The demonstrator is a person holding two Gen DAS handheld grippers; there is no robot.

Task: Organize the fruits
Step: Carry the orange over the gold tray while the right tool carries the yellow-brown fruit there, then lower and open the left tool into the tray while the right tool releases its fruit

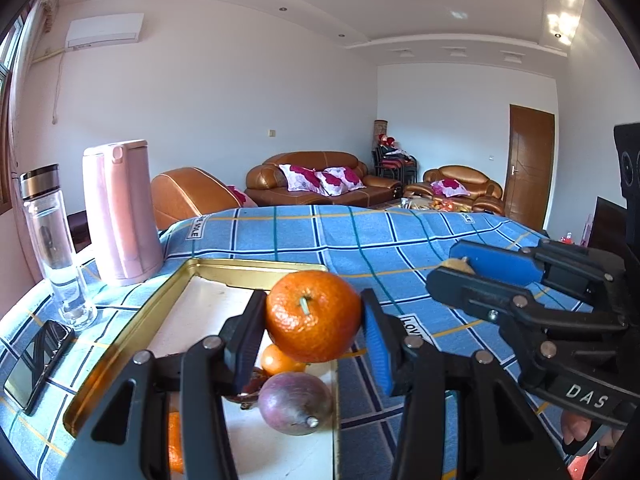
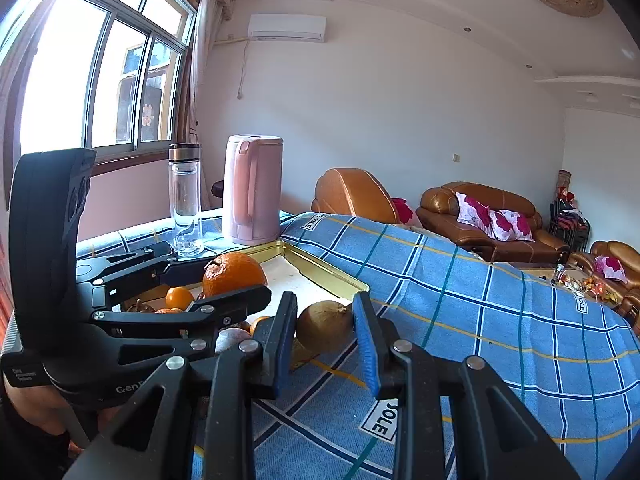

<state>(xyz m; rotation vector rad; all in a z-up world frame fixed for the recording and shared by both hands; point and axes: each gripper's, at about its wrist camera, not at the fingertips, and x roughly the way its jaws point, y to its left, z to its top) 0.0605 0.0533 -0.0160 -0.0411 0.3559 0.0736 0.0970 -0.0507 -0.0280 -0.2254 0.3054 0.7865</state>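
My left gripper (image 1: 314, 316) is shut on a large orange (image 1: 313, 315) and holds it above the gold-rimmed tray (image 1: 224, 270). The tray holds a purple passion fruit (image 1: 295, 403), a small tangerine (image 1: 280, 360) and other small fruit. My right gripper (image 2: 325, 322) is shut on a brown kiwi (image 2: 326, 319) above the blue checked cloth, beside the tray's right edge (image 2: 328, 270). In the right wrist view the left gripper (image 2: 224, 280) shows at the left with the orange (image 2: 234, 274). In the left wrist view the right gripper (image 1: 460, 270) shows at the right.
A pink kettle (image 1: 120, 212) and a clear glass bottle (image 1: 54, 240) stand left of the tray. A black phone (image 1: 38, 364) lies at the table's left edge. The blue checked cloth (image 1: 380, 248) covers the table. Sofas stand behind.
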